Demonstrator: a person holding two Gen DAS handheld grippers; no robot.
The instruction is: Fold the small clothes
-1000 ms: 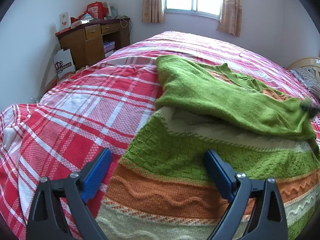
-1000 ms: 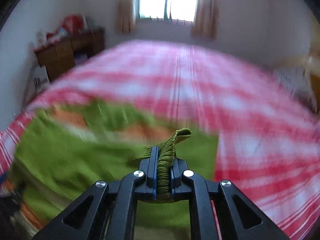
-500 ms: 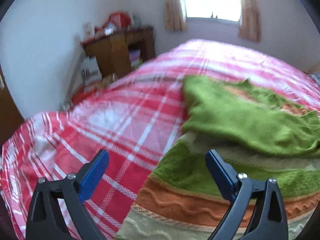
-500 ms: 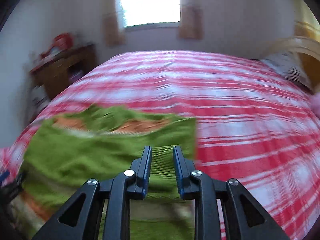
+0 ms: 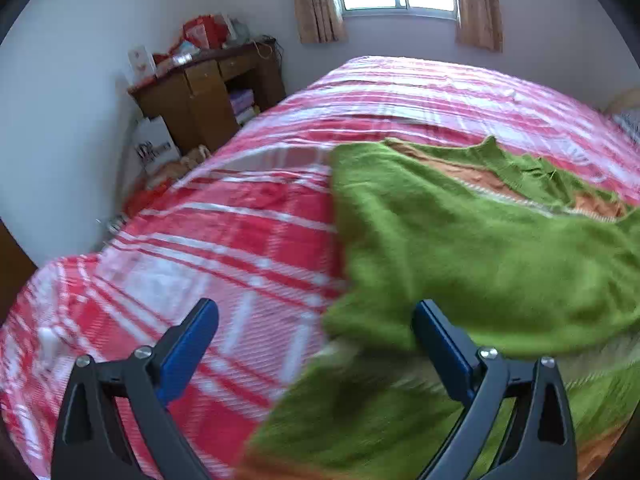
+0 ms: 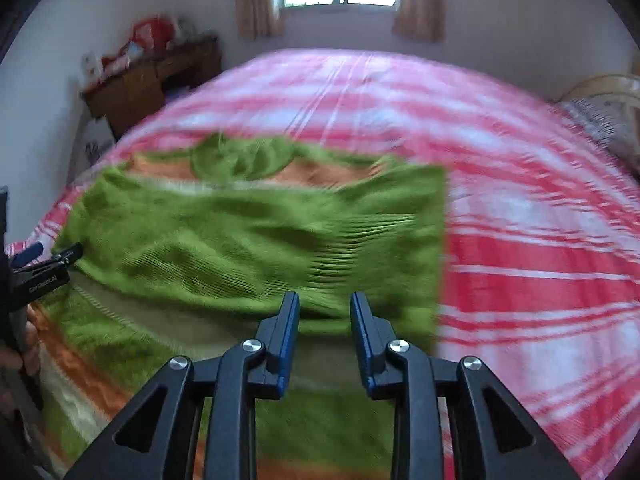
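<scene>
Sweater [image 6: 248,236]: green knit with orange bands, lying on the near left part of the bed [image 6: 520,208], a sleeve folded across it.
Left tongs [image 5: 316,344]: spread wide, empty, over the sweater's left edge.
Right tongs [image 6: 325,316]: narrow gap, opening, nothing gripped, above the sleeve cuff.

green, orange and cream striped knitted sweater [image 5: 480,248] cut off at right and bottom edges, near hem motion-blurred. cluttered brown wooden desk [image 6: 152,76] smeared, items unreadable. red-and-white plaid bedspread [image 6: 540,240] blurred.
</scene>
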